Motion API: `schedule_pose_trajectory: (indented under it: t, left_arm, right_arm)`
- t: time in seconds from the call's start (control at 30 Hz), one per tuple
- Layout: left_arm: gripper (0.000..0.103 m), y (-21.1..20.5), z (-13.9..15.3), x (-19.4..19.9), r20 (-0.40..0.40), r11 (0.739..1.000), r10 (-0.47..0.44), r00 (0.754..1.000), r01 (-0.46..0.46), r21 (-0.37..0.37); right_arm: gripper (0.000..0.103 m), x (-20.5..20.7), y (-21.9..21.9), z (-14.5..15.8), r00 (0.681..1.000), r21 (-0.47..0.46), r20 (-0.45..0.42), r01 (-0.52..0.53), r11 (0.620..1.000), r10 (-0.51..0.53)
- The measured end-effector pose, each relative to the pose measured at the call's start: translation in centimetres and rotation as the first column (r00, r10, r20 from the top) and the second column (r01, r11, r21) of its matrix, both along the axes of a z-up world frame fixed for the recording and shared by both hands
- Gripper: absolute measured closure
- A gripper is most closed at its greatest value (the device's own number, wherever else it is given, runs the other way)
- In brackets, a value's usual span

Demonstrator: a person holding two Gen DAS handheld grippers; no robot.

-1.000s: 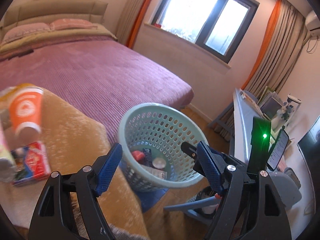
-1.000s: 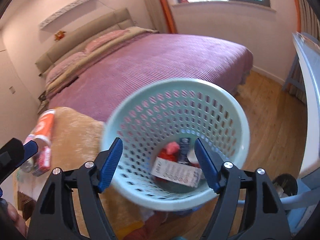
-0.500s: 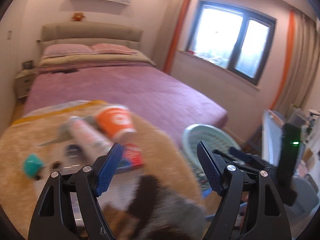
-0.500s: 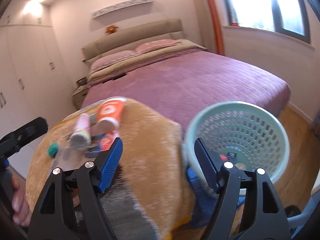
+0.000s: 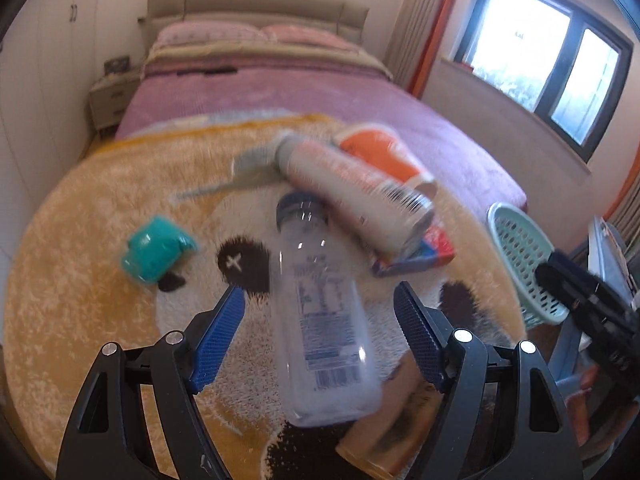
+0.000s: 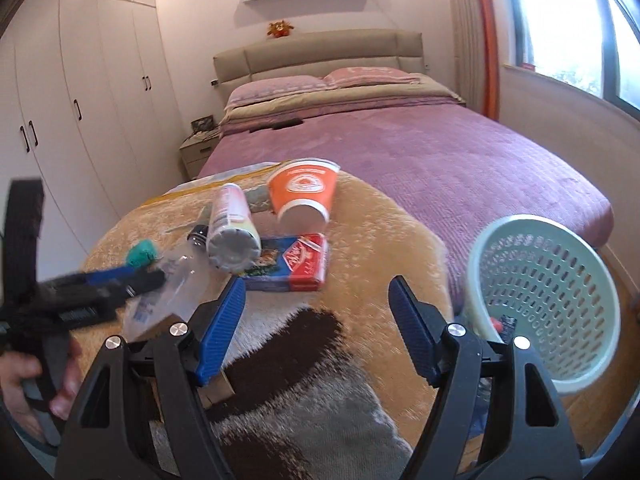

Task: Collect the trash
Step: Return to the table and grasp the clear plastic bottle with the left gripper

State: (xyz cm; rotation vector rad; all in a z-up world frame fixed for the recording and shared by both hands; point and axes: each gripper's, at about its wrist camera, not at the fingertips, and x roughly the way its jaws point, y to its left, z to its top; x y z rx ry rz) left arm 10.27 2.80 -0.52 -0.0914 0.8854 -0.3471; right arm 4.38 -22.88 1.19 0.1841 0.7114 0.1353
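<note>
Trash lies on a tan plush blanket [image 5: 80,280] at the foot of the bed. A clear plastic bottle [image 5: 320,312] lies between the open jaws of my left gripper [image 5: 320,336], not gripped. Behind it lie a white tube can [image 5: 352,192], an orange paper cup [image 5: 380,152], a red and blue box [image 5: 424,248] and a crumpled teal scrap [image 5: 156,248]. My right gripper [image 6: 316,320] is open and empty above the blanket, before the box [image 6: 292,260], can [image 6: 232,224] and cup [image 6: 304,196]. The pale green basket [image 6: 548,288] stands at its right.
A cardboard piece [image 5: 392,420] lies under the bottle's base. The purple bed [image 6: 420,140] stretches behind, wardrobes [image 6: 80,80] at the left, a window [image 5: 552,64] at the right. The basket [image 5: 524,264] shows at the blanket's right edge, with my right gripper's body beside it.
Both grippers have swung left from the basket to the blanket. My left gripper has come down around the clear bottle. My right gripper has moved off the basket toward the box.
</note>
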Motion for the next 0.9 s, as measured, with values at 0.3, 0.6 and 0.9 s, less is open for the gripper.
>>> schedule_pose_trajectory:
  t: [0.3, 0.6, 0.9]
  left_arm:
    - [0.037, 0.1, -2.6, 1.7, -0.100, 1.000, -0.025, 0.995, 0.024, -0.016]
    - [0.045, 3.5, -3.0, 0.6, -0.106, 0.991, -0.005, 0.994, -0.009, -0.131]
    - [0.046, 6.6, -2.4, -1.0, -0.094, 0.989, 0.082, 0.992, -0.093, -0.114]
  right_arm:
    - [0.033, 6.0, 3.0, -0.3, 0.994, 0.052, -0.057, -0.095, 0.994, 0.098]
    - [0.033, 10.5, 7.1, -2.0, 0.978, 0.047, -0.138, -0.151, 0.987, 0.156]
    - [0.033, 12.5, 9.8, -3.9, 0.948, 0.107, -0.214, -0.216, 0.971, 0.234]
